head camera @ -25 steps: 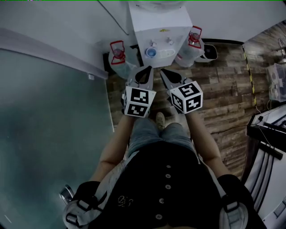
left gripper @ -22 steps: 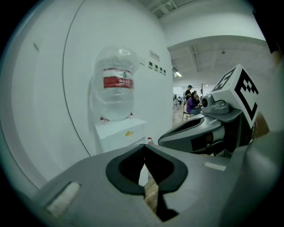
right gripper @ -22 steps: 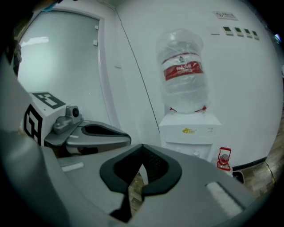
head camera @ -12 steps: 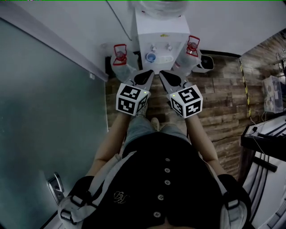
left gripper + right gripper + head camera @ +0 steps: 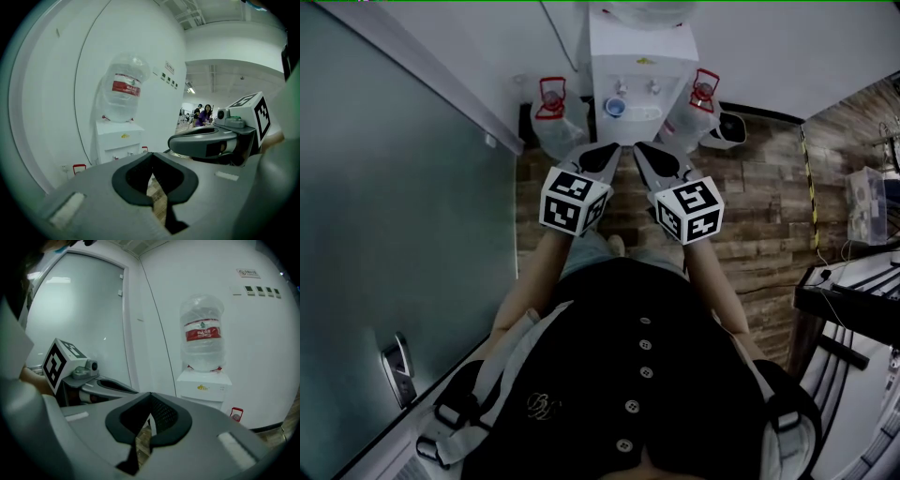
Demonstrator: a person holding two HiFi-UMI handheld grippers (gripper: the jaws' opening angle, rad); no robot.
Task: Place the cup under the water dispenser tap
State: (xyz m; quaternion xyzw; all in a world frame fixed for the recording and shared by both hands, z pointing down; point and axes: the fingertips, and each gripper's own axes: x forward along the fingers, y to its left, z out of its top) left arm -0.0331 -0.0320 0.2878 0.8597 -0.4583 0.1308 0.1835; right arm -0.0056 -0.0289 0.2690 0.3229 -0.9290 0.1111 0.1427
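Cup (image 5: 616, 109) sits on the dispenser (image 5: 639, 56) ledge in the head view, seemingly under a tap, though it's tiny here. Left gripper (image 5: 609, 150) and right gripper (image 5: 643, 151) hang side by side just short of it, above the floor. Left gripper view: jaws pinched together, nothing between, dispenser well ahead. Right gripper view: jaws closed too, empty, bottle (image 5: 202, 333) standing on the dispenser.

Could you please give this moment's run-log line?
left gripper: shut, empty; right gripper: shut, empty; round blue cup: on white water dispenser
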